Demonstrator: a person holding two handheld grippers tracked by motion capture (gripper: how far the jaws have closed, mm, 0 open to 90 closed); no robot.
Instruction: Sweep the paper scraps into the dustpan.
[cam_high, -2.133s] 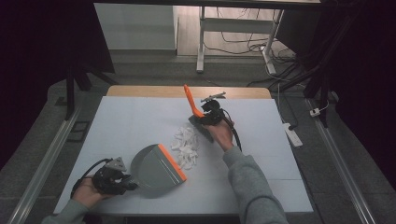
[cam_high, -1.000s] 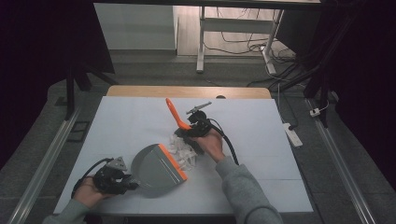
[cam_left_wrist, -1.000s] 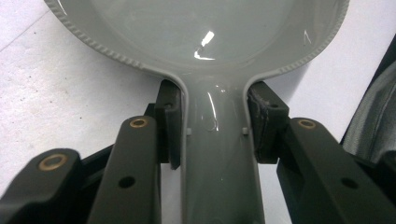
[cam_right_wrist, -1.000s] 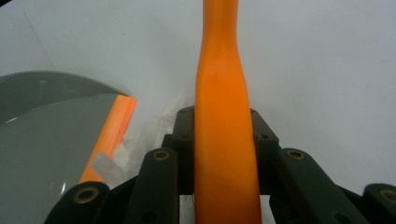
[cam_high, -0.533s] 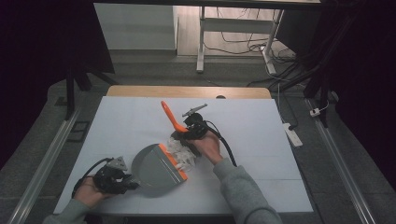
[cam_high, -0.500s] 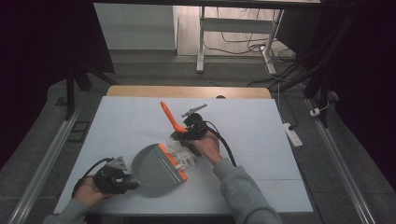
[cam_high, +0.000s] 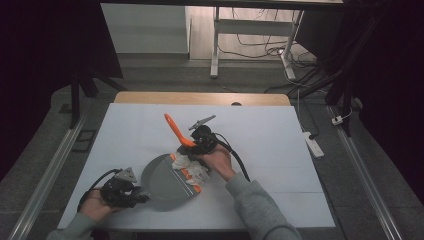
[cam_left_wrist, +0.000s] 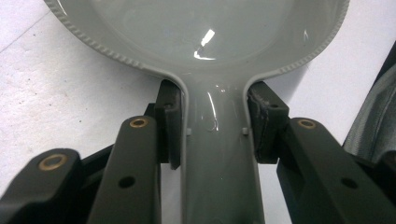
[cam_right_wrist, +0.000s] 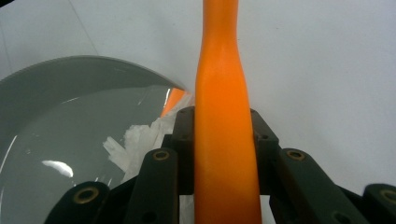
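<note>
Mid-sweep: left tool (cam_high: 131, 192) near table edge, clamped on handle of grey dustpan (cam_high: 165, 181), pan flat on the table (cam_high: 280, 150). Just beyond, right tool (cam_high: 199, 146) pinching orange brush (cam_high: 176, 131) handle, bristles pushing white paper scraps (cam_high: 192, 167) at pan's lip. Next: hold pan steady, drive scraps fully over the lip.

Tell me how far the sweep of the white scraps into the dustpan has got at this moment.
Done: both tools are gripped. The left gripper is shut on the grey dustpan handle; the right gripper is shut on the orange brush handle.
In hand: the white scraps lie bunched at the dustpan's orange lip, with some just inside in the right gripper view.
Left: pushing the rest of the pile fully into the pan.
</note>
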